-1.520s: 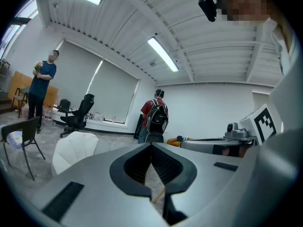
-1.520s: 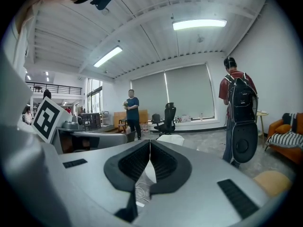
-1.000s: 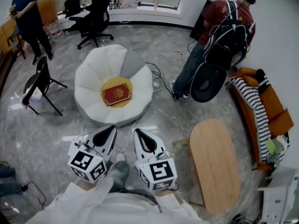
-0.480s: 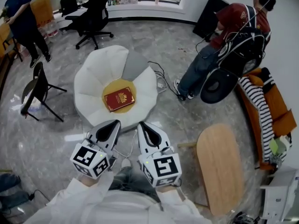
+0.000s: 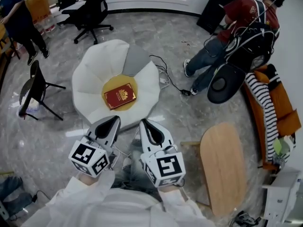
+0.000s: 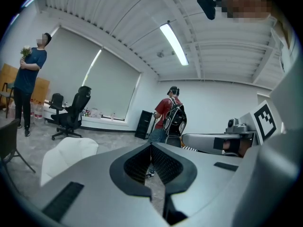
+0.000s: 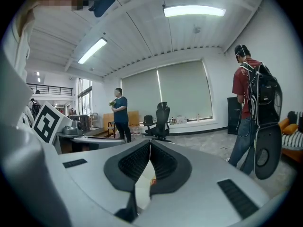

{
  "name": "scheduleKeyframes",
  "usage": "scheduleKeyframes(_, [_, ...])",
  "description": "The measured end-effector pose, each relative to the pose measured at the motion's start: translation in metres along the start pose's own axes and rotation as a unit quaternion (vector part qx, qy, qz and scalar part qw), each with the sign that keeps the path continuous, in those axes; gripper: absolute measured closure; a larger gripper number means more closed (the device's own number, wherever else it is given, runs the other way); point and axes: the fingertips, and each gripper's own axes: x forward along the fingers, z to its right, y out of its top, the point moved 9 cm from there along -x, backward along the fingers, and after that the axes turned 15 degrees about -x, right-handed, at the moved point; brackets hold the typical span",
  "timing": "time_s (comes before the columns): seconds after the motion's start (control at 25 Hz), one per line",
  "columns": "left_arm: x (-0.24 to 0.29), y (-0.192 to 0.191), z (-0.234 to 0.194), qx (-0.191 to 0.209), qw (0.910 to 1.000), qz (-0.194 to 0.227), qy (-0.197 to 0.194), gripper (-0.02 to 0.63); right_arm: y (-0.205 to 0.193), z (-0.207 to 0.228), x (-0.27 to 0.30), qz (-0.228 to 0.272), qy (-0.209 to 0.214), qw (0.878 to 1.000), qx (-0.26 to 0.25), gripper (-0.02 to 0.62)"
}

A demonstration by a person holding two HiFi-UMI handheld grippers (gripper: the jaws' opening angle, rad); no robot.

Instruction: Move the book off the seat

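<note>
Red book (image 5: 120, 96), gold print unreadable, on the seat (image 5: 90, 82); left gripper (image 5: 113, 119) and right gripper (image 5: 145, 122) closed, empty.

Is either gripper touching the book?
No: in the head view the left gripper and right gripper are short of the white seat; the red book lies alone on it.

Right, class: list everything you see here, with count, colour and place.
seat: one, white, floor centre
book: one, red, on seat's yellow pad
cushion: one, grey, seat's back
table: one, light wood, right
office chair: one, black, far wall
folding chair: one, black, left
sofa: one, orange, right edge
person in red: one, far right
person in dark blue: one, far left
left claw: one, grey, shut, before the seat
right claw: one, grey, shut, beside it
</note>
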Motion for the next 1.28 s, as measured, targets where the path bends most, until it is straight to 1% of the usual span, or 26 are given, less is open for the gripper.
scheduleKeyframes(0.2, [0.029, 0.014, -0.012, 0.002, 0.9999, 0.008, 0.009, 0.601, 0.003, 0.025, 0.03, 0.01, 0.012, 1.0, -0.002, 0.583])
scheduleKeyframes(0.52, [0.093, 0.048, -0.033, 0.003, 0.9994, 0.018, 0.029, 0.601, 0.016, 0.076, 0.093, 0.02, 0.039, 0.999, -0.007, 0.583])
scheduleKeyframes(0.8, [0.139, 0.071, -0.049, -0.001, 0.9977, 0.032, 0.06, 0.601, 0.022, 0.12, 0.139, 0.027, 0.071, 0.997, -0.008, 0.583])
scheduleKeyframes(1.04, [0.17, 0.08, -0.052, -0.001, 0.9953, 0.049, 0.084, 0.601, 0.02, 0.151, 0.158, 0.035, 0.096, 0.995, -0.01, 0.583])
scheduleKeyframes(1.12, [0.178, 0.079, -0.052, -0.008, 0.9945, 0.053, 0.09, 0.601, 0.017, 0.16, 0.164, 0.033, 0.103, 0.994, -0.011, 0.583])
scheduleKeyframes(1.28, [0.187, 0.081, -0.051, -0.012, 0.9931, 0.064, 0.098, 0.601, 0.016, 0.167, 0.176, 0.035, 0.115, 0.993, -0.012, 0.583])
